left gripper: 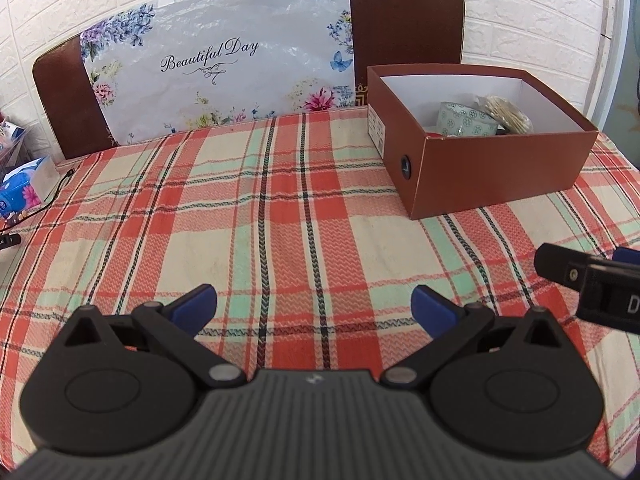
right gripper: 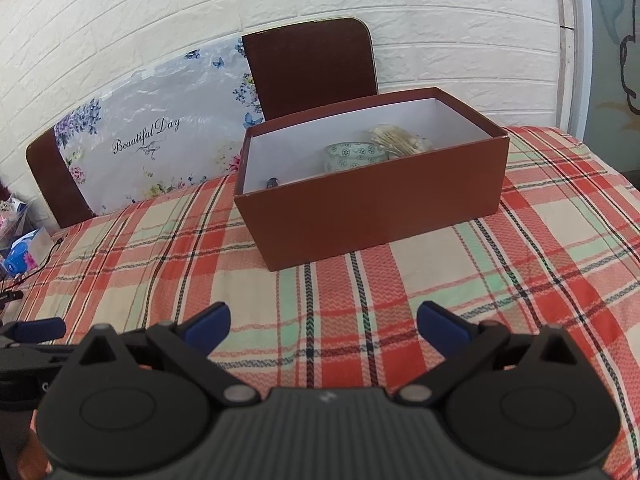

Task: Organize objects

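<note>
A brown cardboard box (left gripper: 496,176) (right gripper: 372,216) with a white inside stands open on the plaid tablecloth at the back right. Inside it sit a pale green patterned bowl (left gripper: 466,119) (right gripper: 354,155), a clear bag of cotton swabs (left gripper: 508,114) (right gripper: 398,141), a small dark object (right gripper: 273,182) and something red (left gripper: 434,133). My left gripper (left gripper: 314,304) hovers open over bare cloth, well short of the box. My right gripper (right gripper: 324,320) is open too, in front of the box with nothing between its blue pads. Part of the right gripper (left gripper: 592,280) shows at the left wrist view's right edge.
Two brown chair backs (left gripper: 404,20) (right gripper: 312,64) and a floral "Beautiful Day" board (left gripper: 216,56) (right gripper: 152,136) stand behind the table against a white brick wall. A blue tissue pack (left gripper: 26,186) (right gripper: 24,254) and a black cable (left gripper: 56,190) lie at the far left edge.
</note>
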### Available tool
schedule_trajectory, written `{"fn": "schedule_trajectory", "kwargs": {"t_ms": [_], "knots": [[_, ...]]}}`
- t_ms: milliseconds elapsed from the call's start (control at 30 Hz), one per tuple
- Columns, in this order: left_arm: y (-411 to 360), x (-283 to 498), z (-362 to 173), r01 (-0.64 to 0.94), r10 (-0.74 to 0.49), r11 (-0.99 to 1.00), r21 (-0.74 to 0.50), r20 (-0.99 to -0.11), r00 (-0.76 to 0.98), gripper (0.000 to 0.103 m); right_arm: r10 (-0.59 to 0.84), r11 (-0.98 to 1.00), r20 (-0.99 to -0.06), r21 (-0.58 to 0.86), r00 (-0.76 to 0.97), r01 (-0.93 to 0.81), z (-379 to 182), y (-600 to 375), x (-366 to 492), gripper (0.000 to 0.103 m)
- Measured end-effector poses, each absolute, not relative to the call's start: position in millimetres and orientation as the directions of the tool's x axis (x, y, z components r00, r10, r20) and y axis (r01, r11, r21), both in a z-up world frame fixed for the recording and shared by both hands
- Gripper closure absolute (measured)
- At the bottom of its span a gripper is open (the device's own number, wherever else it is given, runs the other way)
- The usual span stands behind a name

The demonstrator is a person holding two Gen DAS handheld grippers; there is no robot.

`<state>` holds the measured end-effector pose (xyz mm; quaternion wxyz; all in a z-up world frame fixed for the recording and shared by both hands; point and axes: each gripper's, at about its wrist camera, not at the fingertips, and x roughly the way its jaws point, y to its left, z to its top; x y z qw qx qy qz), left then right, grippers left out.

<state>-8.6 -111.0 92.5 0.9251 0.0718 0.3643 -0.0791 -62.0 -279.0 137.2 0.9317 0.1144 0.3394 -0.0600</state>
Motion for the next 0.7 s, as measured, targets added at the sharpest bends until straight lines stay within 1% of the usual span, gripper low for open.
{"fn": "schedule_trajectory", "kwargs": {"t_ms": [367, 700], "knots": [[-111.4, -7.2, 90.9, 0.187, -0.084, 0.980, 0.073, -0.694, 0.715, 0.000, -0.053, 0.966, -0.642, 0.161, 0.765, 0.202, 137.1, -278.0, -61.9, 0.000], [-113.2, -8.5, 88.7, 0.193, -0.085, 0.978, 0.079, -0.696, 0.713, 0.000, -0.042, 0.970, -0.660, 0.154, 0.750, 0.189, 132.1, -274.6, -59.8, 0.000]]}}
